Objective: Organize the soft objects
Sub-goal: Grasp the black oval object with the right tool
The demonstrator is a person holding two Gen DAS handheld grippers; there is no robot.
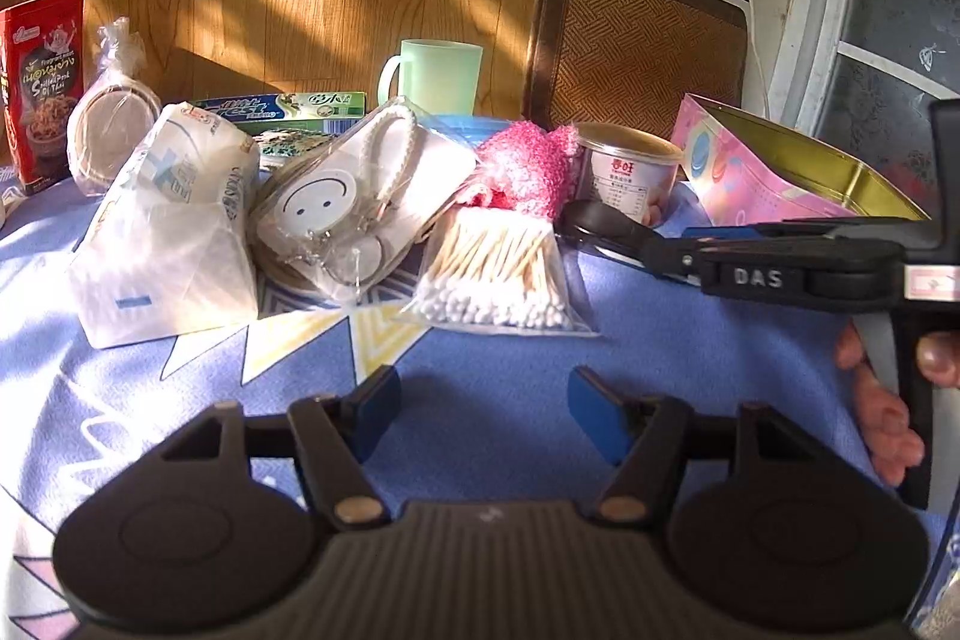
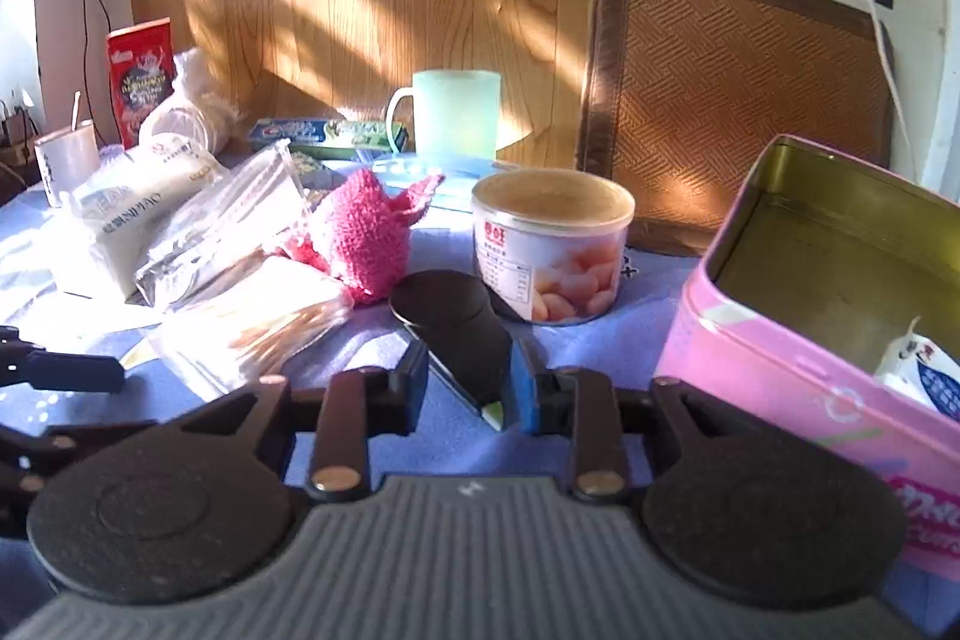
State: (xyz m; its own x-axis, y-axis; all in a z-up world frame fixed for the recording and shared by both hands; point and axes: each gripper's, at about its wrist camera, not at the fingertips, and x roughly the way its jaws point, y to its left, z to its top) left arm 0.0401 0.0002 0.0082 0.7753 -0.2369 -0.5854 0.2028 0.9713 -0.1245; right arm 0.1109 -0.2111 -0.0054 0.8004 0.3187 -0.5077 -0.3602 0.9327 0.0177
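My left gripper [image 1: 486, 403] hangs open over the blue cloth [image 1: 480, 352] with nothing between its blue pads. Ahead of it lie a bag of cotton swabs [image 1: 498, 274], a pink fuzzy cloth [image 1: 528, 166], a clear bag with a smiley face [image 1: 354, 202] and a white tissue pack [image 1: 168, 220]. My right gripper [image 2: 471, 388] is shut on a black object with a round flat end [image 2: 450, 316]. It also shows from the side in the left wrist view, as the right gripper [image 1: 672, 256] reaching in from the right. The pink cloth [image 2: 366, 232] lies just beyond it.
An open pink tin [image 2: 780, 340] with a white packet [image 2: 924, 376] inside stands at the right. A food can [image 2: 552, 244], green mug [image 2: 450, 112], toothpaste box [image 1: 282, 109] and red snack bag [image 1: 42, 88] stand further back. A hand [image 1: 882, 400] grips the right handle. A woven cushion [image 2: 738, 88] leans behind.
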